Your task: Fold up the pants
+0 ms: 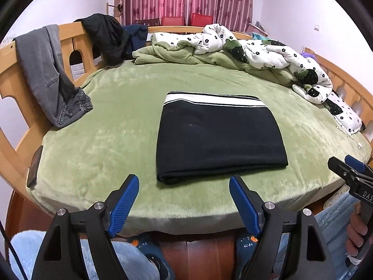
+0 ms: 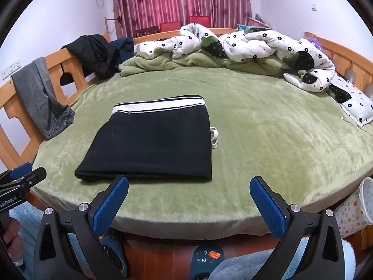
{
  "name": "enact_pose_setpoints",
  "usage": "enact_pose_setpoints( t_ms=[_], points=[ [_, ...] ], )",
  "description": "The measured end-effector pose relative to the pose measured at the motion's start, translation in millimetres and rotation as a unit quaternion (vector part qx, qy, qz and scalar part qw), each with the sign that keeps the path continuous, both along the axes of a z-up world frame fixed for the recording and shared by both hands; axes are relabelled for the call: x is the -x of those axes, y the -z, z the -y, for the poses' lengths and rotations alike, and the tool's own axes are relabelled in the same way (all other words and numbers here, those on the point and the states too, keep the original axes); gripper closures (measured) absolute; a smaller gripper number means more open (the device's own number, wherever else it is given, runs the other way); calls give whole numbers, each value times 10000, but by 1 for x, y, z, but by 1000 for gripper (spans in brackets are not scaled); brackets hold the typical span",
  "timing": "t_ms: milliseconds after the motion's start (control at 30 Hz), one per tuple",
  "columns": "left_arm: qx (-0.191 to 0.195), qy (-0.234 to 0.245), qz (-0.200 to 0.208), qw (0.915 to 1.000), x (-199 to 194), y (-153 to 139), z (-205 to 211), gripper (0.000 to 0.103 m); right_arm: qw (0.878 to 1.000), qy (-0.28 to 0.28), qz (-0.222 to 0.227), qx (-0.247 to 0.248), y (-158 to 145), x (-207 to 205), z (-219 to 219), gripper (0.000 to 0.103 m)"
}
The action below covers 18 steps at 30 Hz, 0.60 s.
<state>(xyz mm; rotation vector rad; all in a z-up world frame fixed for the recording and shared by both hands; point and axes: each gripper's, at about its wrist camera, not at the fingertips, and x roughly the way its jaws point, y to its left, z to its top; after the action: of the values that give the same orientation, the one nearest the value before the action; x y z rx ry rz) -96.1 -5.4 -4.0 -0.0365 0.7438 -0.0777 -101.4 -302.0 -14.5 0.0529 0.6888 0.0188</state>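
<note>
The black pants (image 1: 219, 137) lie folded into a flat rectangle on the green bed (image 1: 112, 126), white striped waistband at the far edge. They also show in the right wrist view (image 2: 151, 144). My left gripper (image 1: 184, 184) is open and empty, held off the bed's near edge just in front of the pants. My right gripper (image 2: 188, 186) is open and empty, near the bed's front edge, to the right of the pants' near corner. A white drawstring end (image 2: 214, 137) pokes out at the pants' right side.
Grey jeans (image 1: 49, 77) and dark clothes (image 1: 105, 37) hang over the wooden bed rail (image 1: 9, 74) on the left. A rumpled green and white quilt (image 1: 244, 49) lies along the far and right side. A phone (image 1: 35, 165) rests at the left edge. A bin (image 2: 356, 210) stands right of the bed.
</note>
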Motion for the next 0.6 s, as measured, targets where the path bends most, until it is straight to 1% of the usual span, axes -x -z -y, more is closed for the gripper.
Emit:
enact_pose_setpoints(
  t_ms=[267,600],
  points=[
    [-13,-88,-41,10000,7,3,-3,24,10000,-55,25,-37,-1,13,1,1],
    [-75,-142,11,9999,10,2,3,24,10000,-23,24,-60,-1,14,3,1]
  ],
)
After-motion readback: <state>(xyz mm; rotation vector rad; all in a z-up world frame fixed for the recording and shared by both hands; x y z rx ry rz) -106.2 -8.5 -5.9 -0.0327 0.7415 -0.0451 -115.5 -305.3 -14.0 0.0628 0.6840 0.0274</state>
